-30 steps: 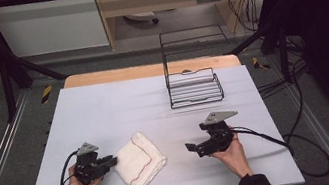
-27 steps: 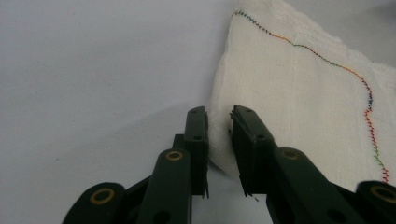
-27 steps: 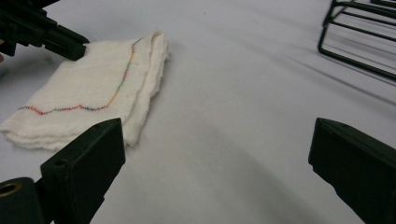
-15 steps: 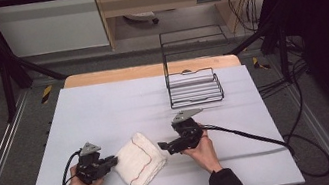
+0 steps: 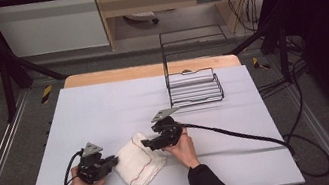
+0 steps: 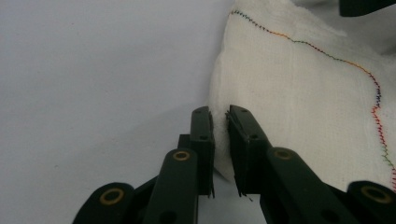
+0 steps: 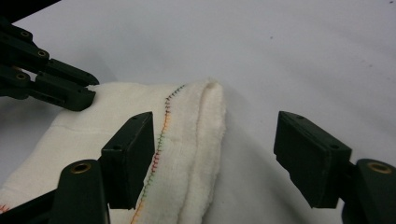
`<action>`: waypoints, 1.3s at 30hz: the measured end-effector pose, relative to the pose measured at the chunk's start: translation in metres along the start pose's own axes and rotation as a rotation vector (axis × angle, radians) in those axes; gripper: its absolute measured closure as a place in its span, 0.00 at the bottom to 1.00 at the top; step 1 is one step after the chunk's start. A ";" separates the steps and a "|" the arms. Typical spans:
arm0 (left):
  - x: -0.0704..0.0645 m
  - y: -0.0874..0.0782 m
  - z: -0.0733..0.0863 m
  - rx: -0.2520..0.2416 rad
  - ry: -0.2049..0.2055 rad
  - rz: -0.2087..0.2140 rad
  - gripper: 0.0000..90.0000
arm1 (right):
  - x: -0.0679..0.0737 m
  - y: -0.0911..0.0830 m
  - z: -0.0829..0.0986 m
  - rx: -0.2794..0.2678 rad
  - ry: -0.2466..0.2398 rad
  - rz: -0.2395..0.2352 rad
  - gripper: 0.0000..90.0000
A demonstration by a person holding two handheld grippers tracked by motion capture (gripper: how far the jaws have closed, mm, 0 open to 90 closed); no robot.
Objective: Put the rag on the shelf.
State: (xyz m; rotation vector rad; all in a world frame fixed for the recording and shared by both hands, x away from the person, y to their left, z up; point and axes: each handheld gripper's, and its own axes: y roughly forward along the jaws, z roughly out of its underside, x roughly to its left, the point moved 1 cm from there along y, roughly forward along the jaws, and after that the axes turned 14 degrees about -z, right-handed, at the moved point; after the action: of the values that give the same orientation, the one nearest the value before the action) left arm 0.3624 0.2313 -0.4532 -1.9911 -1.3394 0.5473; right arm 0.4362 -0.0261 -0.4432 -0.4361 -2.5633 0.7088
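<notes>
Left tongs (image 6: 220,122) pinch the cloth (image 6: 303,98) edge; right tongs (image 7: 215,158) gape astride its fold. Best closed squarely on that ridge.

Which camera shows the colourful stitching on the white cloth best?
The left gripper view: the stitching runs sharp and close across the cloth, colours plain. The right gripper view shows a short stretch beside a folded edge, partly behind a jaw. In the high view it is just a thin reddish line.
</notes>
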 end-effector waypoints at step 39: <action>-0.004 0.021 -0.031 -0.007 -0.035 0.001 0.91 | 0.010 -0.001 0.013 0.079 0.128 0.046 0.92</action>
State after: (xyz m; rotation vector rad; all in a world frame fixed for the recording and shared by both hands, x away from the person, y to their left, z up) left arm 0.3946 0.2128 -0.4475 -1.9969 -1.3631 0.5804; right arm 0.4210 -0.0278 -0.4490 -0.4991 -2.4043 0.7701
